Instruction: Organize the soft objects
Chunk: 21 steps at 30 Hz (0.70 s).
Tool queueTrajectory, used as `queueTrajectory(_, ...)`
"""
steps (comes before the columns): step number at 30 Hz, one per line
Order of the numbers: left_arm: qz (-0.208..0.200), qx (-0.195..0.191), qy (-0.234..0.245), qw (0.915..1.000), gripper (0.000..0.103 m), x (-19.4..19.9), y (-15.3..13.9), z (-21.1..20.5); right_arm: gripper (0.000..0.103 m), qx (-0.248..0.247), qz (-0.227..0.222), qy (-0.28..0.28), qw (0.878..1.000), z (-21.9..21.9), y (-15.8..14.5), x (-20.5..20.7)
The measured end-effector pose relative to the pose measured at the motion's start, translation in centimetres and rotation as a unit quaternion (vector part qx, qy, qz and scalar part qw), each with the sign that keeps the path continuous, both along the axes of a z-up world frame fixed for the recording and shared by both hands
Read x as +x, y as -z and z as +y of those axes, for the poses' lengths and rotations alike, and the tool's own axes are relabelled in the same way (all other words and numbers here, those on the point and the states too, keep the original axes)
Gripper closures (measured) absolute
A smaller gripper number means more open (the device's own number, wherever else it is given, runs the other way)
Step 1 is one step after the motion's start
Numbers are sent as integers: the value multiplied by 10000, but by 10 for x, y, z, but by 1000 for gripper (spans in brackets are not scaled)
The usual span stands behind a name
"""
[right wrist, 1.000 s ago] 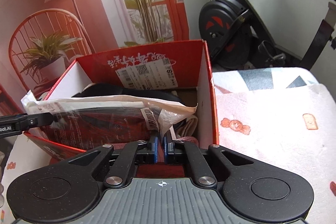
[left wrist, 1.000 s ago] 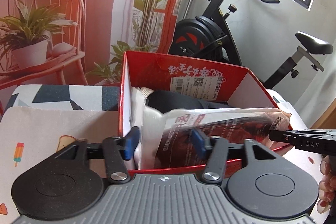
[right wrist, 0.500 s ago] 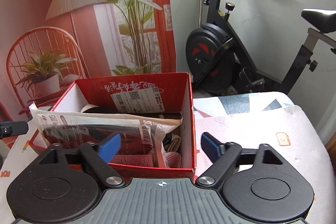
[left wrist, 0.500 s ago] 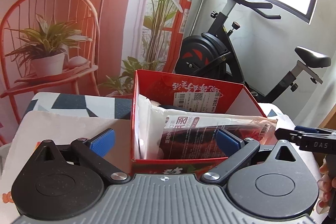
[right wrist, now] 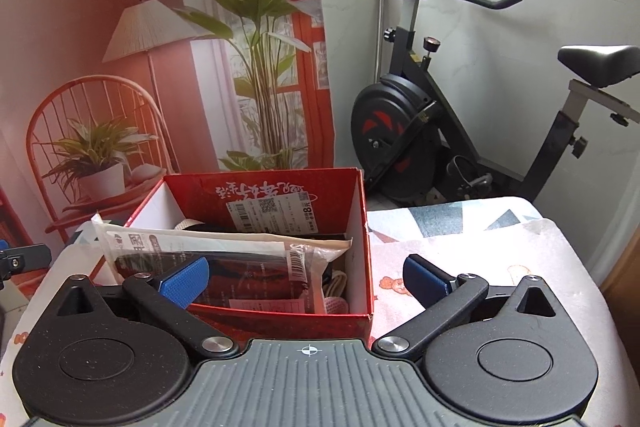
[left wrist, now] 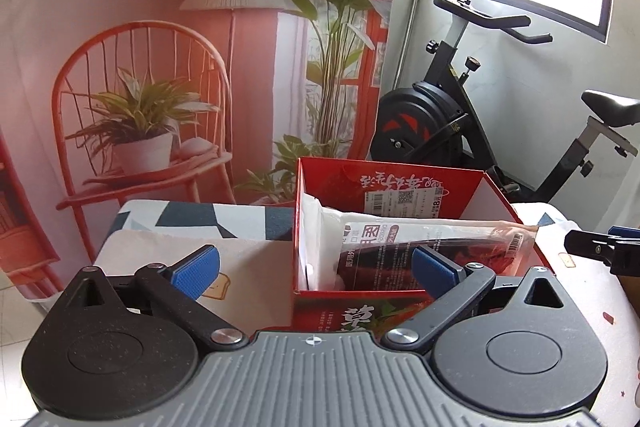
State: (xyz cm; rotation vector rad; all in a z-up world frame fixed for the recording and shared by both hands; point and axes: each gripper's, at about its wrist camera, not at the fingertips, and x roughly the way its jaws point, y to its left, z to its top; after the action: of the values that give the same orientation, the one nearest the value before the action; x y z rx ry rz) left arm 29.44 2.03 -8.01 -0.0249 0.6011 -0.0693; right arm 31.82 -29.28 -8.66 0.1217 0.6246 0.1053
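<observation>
Packet (left wrist: 432, 247) (barcoded) inside red box (left wrist: 384, 183).

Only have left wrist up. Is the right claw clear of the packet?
Observer: Yes. The right claw jaws are opening and its pads touch nothing. The packet lies in the red box.
Operator: The packet fills my view. Anything behind it?
Observer: A black item, between the packet and the far wall.
Operator: Right end of the box?
Observer: A pink soft thing at the bottom, with a cream cord just above it.
</observation>
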Motion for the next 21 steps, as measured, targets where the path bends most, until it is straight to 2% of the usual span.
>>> queueTrajectory(5,-53,17,1,10000,0,-15,-8,0,0,16,-39,8,10000,2,-8,-14)
queueTrajectory(11,-182,332,7,9993,0,-38,-19,-4,0,-20,-98,13,9999,4,-20,-36)
queueTrajectory(21,-488,153,-227,9984,0,-88,-49,8,0,-60,-219,97,9997,6,-49,-86)
